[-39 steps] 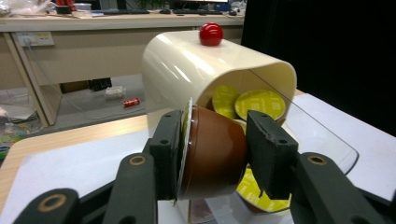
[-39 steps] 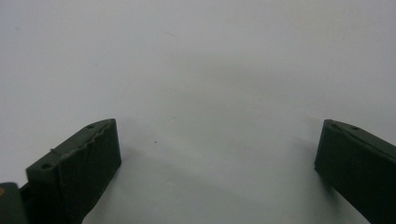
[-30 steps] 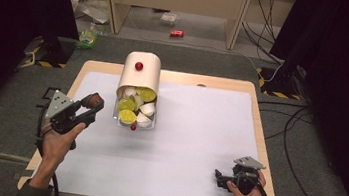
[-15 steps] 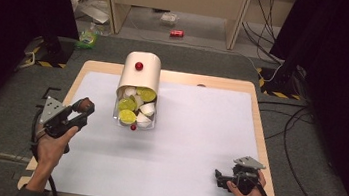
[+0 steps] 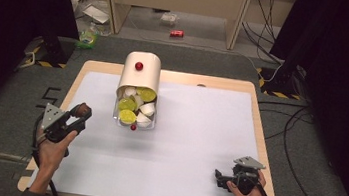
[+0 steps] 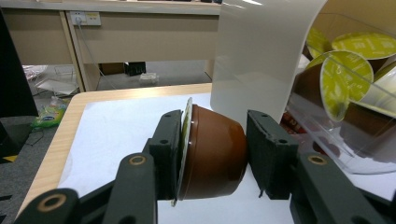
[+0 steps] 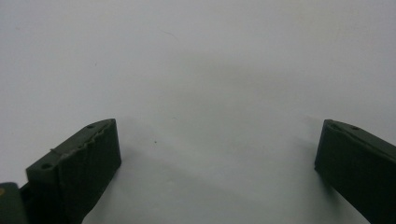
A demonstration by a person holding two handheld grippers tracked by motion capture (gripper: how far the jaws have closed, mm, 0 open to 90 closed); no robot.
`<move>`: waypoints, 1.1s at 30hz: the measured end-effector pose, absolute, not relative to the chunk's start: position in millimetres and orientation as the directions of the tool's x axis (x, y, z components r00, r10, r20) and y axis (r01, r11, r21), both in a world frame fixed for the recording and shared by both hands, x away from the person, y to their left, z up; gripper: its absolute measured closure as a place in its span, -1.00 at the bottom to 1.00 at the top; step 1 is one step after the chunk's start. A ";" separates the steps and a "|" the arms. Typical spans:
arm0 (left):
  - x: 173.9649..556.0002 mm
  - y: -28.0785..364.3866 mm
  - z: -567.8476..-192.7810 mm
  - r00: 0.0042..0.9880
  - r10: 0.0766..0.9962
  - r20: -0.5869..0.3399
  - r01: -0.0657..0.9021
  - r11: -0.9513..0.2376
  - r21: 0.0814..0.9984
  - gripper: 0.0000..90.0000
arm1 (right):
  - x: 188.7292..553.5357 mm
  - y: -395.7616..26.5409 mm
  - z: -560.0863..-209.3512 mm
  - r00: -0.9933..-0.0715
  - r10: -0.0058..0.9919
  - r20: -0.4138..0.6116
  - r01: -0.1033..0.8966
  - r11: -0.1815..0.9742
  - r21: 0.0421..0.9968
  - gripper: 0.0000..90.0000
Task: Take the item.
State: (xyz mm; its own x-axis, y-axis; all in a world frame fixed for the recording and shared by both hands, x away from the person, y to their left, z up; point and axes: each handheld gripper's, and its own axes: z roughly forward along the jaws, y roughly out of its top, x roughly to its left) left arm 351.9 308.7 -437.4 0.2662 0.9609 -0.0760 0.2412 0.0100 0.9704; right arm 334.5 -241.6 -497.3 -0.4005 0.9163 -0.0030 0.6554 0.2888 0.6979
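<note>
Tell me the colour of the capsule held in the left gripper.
Brown capsule with a green foil lid, clearest in the left gripper view.

A red drinks can (image 5: 176,34) lies on the grey floor at twelve o'clock, beyond the table's far edge, between two pale wooden cabinet legs. A crumpled green and yellow snack bag (image 5: 88,38) sits on the floor at about ten o'clock, with loose white papers (image 5: 94,13) just behind it. Black cables (image 5: 305,125) trail across the carpet at three o'clock. Yellow-and-black striped tape (image 5: 275,85) marks the floor at two o'clock.
</note>
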 end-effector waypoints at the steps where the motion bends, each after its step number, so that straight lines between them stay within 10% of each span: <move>1: 351.4 309.2 -438.2 0.265 0.962 -0.071 0.232 0.008 0.973 0.26 | 334.5 -241.6 -497.3 -0.401 0.916 -0.003 0.655 0.289 0.698 -0.98; 33: 353.6 305.8 -493.3 0.247 0.968 -0.041 0.285 -0.032 0.958 0.26 | 334.5 -241.6 -497.3 -0.401 0.916 -0.002 0.656 0.289 0.698 -0.98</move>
State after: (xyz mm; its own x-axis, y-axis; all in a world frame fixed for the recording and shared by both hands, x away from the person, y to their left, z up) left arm 353.6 305.8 -493.3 0.2466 0.9683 -0.0407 0.2846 -0.0323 0.9581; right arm 334.5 -241.6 -497.3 -0.4011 0.9160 -0.0025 0.6556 0.2889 0.6976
